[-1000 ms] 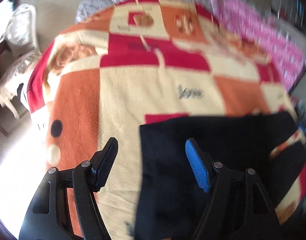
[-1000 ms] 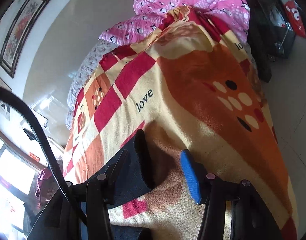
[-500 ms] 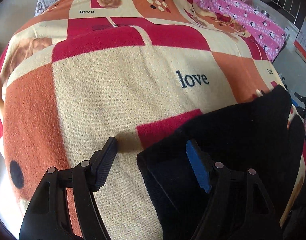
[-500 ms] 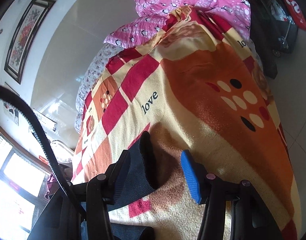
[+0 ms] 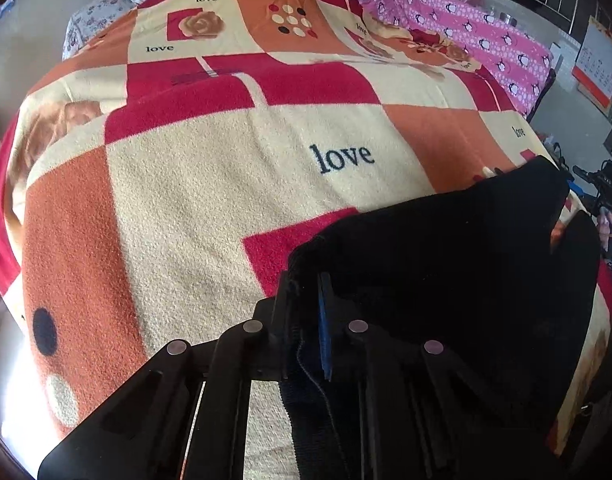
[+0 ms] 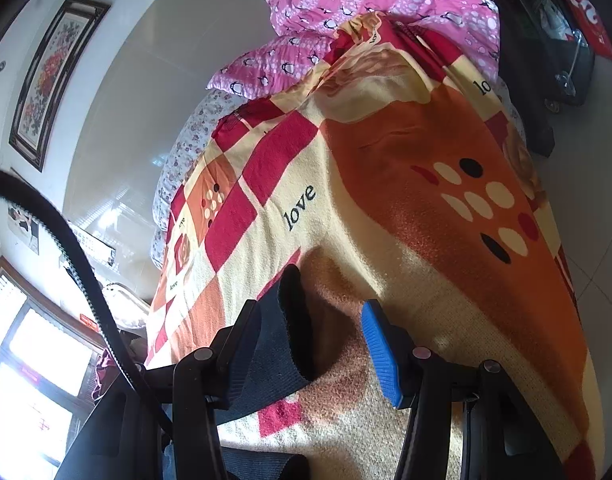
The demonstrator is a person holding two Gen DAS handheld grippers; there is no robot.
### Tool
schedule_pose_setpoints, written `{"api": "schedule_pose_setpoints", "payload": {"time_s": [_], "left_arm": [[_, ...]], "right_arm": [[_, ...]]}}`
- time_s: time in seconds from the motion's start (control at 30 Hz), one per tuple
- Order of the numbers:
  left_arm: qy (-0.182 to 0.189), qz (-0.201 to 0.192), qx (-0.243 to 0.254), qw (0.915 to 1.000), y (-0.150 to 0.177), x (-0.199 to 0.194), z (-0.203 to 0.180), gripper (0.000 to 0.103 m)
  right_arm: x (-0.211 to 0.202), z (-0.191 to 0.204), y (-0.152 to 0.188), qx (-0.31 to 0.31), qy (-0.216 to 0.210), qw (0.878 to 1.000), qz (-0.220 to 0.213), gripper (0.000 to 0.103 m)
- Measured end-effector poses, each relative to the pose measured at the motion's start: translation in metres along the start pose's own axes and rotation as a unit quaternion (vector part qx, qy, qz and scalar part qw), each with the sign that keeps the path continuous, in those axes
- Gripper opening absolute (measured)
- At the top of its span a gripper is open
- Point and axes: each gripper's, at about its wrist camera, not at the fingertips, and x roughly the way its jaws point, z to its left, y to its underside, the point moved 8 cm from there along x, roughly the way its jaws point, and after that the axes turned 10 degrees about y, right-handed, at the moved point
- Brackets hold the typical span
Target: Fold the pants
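Observation:
Black pants (image 5: 458, 272) lie on a bed covered by a patchwork blanket (image 5: 209, 184) in red, orange and cream. My left gripper (image 5: 303, 304) is shut on the near left corner of the pants. In the right wrist view, my right gripper (image 6: 318, 336) is open around another corner of the pants (image 6: 277, 340). That corner stands up between the two fingers, closer to the left one, with the blue pad (image 6: 380, 354) clear of it.
A pink penguin-print quilt (image 5: 466, 28) lies bunched at the far side of the bed. A floral pillow (image 5: 105, 8) sits at the far left. The bed's right edge drops to a tiled floor (image 6: 594, 128) with dark furniture beside it.
My left gripper has shut on the corner of the pants, which it straddled open before. My right gripper stays open around its corner and has barely moved.

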Motion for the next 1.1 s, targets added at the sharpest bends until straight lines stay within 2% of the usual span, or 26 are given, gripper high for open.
{"api": "schedule_pose_setpoints", "payload": {"time_s": [0.07,0.2,0.3,0.33,0.37,0.43,0.5,0.57,0.6,0.63,0.7,0.83,0.93,1.03,1.1], "left_arm": [[-0.006,-0.018,0.002,0.9998,-0.003,-0.010,-0.006,0.009],[-0.044,-0.032,0.020,0.9983,-0.008,-0.027,-0.022,0.009],[-0.076,-0.048,0.039,0.9952,-0.012,-0.043,-0.040,0.009],[-0.083,-0.057,0.043,0.9940,-0.014,-0.049,-0.046,0.009],[-0.088,-0.067,0.043,0.9929,-0.017,-0.055,-0.051,0.009],[-0.099,-0.085,0.041,0.9906,-0.020,-0.065,-0.057,0.009],[-0.110,-0.102,0.034,0.9881,-0.025,-0.075,-0.061,0.009],[-0.119,-0.109,0.024,0.9866,-0.028,-0.080,-0.061,0.009],[-0.120,-0.109,0.021,0.9865,-0.027,-0.081,-0.062,0.009],[-0.122,-0.108,0.018,0.9865,-0.027,-0.081,-0.062,0.009],[-0.129,-0.107,0.016,0.9858,-0.026,-0.082,-0.065,0.009],[-0.132,-0.103,0.012,0.9858,-0.022,-0.078,-0.067,0.009],[-0.131,-0.099,0.008,0.9864,-0.021,-0.072,-0.066,0.009],[-0.132,-0.099,0.005,0.9863,-0.021,-0.071,-0.066,0.009],[-0.135,-0.099,-0.002,0.9859,-0.021,-0.069,-0.064,0.009]], "right_arm": [[-0.001,-0.001,0.000,0.000,-0.003,1.000,-0.002,0.050],[-0.001,0.000,0.000,-0.002,0.001,1.000,0.000,0.050],[0.004,0.011,-0.004,-0.022,0.031,0.998,0.050,0.050],[0.003,0.018,-0.010,-0.030,0.029,0.997,0.058,0.051],[0.002,0.028,-0.017,-0.047,0.030,0.997,0.062,0.056],[0.007,0.049,-0.025,-0.107,0.041,0.989,0.089,0.061],[0.022,0.065,-0.024,-0.172,0.055,0.974,0.138,0.061],[0.039,0.070,-0.024,-0.209,0.089,0.958,0.174,0.061],[0.046,0.070,-0.025,-0.210,0.099,0.955,0.186,0.061],[0.053,0.069,-0.025,-0.206,0.103,0.953,0.199,0.060],[0.070,0.066,-0.025,-0.199,0.104,0.947,0.229,0.044],[0.085,0.063,-0.023,-0.187,0.093,0.943,0.257,0.034],[0.089,0.062,-0.018,-0.208,0.111,0.936,0.261,0.030],[0.089,0.063,-0.013,-0.220,0.110,0.933,0.263,0.023],[0.090,0.064,-0.011,-0.222,0.101,0.933,0.264,0.014]]}}
